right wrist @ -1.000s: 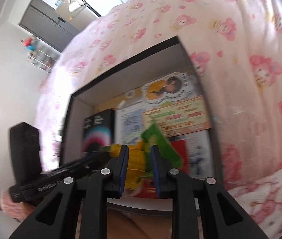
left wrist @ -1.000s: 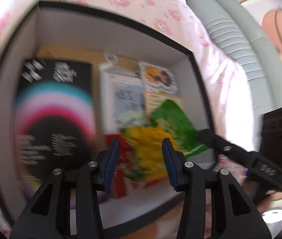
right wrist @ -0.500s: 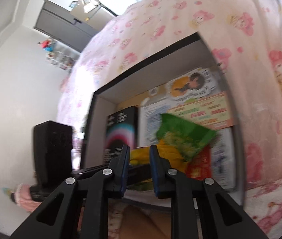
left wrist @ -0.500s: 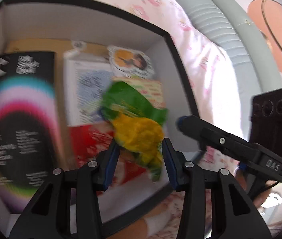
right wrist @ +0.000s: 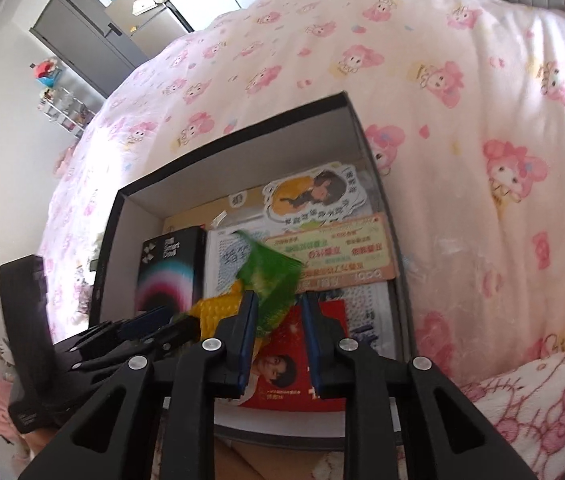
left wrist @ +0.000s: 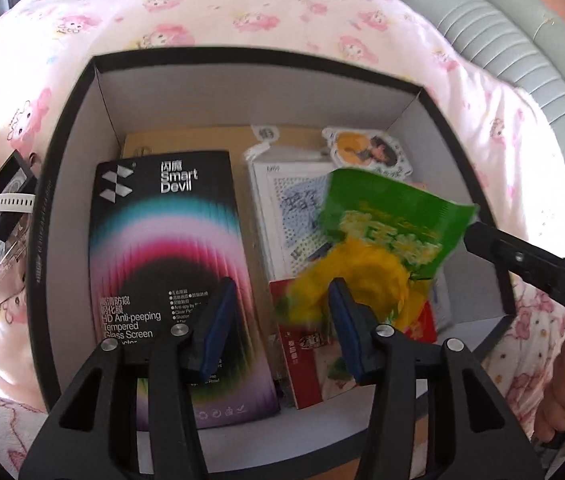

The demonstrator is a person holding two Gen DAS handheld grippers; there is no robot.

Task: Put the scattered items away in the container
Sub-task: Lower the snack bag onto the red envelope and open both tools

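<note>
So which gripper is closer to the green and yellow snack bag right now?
Right. The right gripper has the snack bag partly between its open fingers; the left gripper is open with the bag beside its right finger.

Left wrist view: my camera is looking steeply down, from close above, into the black box (left wrist: 62, 184) on the pink bed cover (left wrist: 210, 8), past my left gripper (left wrist: 278, 324). Right wrist view: my camera is looking along my right gripper (right wrist: 278, 340), lower and more obliquely, from the near edge of the box (right wrist: 366, 140) toward the room's far wall. Both views are sharing the box interior, the green-and-yellow packet (left wrist: 386, 240) (right wrist: 270, 280) and the Smart Devil package (left wrist: 166, 264) (right wrist: 168, 268).
</note>
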